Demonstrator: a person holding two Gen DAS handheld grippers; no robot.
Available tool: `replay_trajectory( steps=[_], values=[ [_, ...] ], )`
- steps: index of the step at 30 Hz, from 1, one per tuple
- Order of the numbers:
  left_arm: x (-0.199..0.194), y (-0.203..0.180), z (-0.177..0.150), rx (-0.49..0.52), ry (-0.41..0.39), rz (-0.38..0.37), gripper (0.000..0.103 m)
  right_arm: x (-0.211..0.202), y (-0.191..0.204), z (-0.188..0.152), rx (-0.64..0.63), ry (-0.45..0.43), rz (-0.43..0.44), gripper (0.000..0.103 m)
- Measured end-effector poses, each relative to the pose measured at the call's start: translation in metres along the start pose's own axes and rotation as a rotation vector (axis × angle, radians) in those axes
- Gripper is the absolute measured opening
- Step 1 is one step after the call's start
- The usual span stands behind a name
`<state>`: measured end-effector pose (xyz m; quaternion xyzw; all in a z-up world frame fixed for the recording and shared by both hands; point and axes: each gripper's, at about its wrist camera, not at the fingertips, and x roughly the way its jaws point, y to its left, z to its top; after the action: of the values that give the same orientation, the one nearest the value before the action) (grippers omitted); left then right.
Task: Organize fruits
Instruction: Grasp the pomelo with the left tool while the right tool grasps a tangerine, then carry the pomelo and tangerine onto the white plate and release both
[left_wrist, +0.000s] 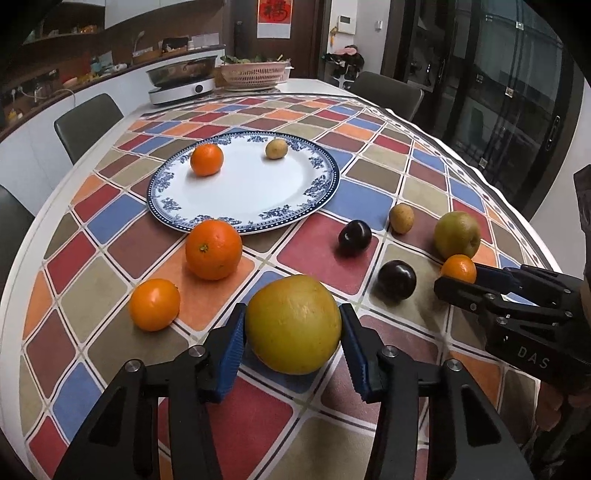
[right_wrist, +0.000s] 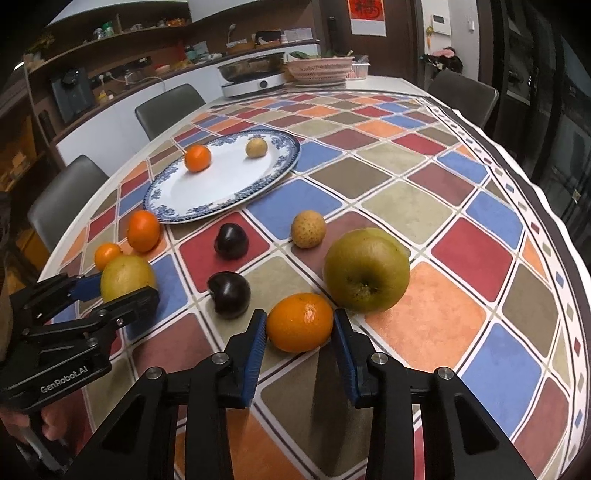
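- The left claw (left_wrist: 293, 334) grips the large round yellow-green citrus fruit (left_wrist: 293, 325), blue pads pressed on both sides, low over the checkered bench (left_wrist: 325, 240).
- The right claw (right_wrist: 300, 334) clamps a small orange tangerine (right_wrist: 300, 322) just beside the big greenish-brown pear (right_wrist: 366, 269).
- Two dark plums (right_wrist: 229, 299) lie between the claws.
- Farther off, the blue-rimmed white china plate (left_wrist: 240, 218) holds one orange and one small tan fruit.

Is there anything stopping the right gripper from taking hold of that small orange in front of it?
Probably not. The small orange already sits between the right gripper's jaws, with nothing between them. The green apple just behind looks close but not blocking.
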<state>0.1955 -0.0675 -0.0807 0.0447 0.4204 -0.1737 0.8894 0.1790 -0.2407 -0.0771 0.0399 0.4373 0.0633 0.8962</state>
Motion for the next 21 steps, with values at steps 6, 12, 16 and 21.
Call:
replay_trajectory(
  steps=[6, 12, 16, 21],
  values=[
    [-0.019, 0.0, -0.001, -0.01, -0.029, -0.002, 0.048, -0.017, 0.01, 0.003, -0.025, -0.03, 0.021, 0.037],
    [-0.042, 0.0, 0.0, -0.021, -0.067, -0.01, 0.048, -0.036, 0.023, 0.008, -0.06, -0.068, 0.039, 0.037],
    [-0.058, 0.001, 0.003, -0.021, -0.098, -0.011, 0.048, -0.05, 0.029, 0.013, -0.069, -0.088, 0.067, 0.037],
    [-0.07, 0.003, 0.009, -0.024, -0.132, -0.011, 0.048, -0.061, 0.038, 0.021, -0.087, -0.111, 0.096, 0.037]
  ],
)
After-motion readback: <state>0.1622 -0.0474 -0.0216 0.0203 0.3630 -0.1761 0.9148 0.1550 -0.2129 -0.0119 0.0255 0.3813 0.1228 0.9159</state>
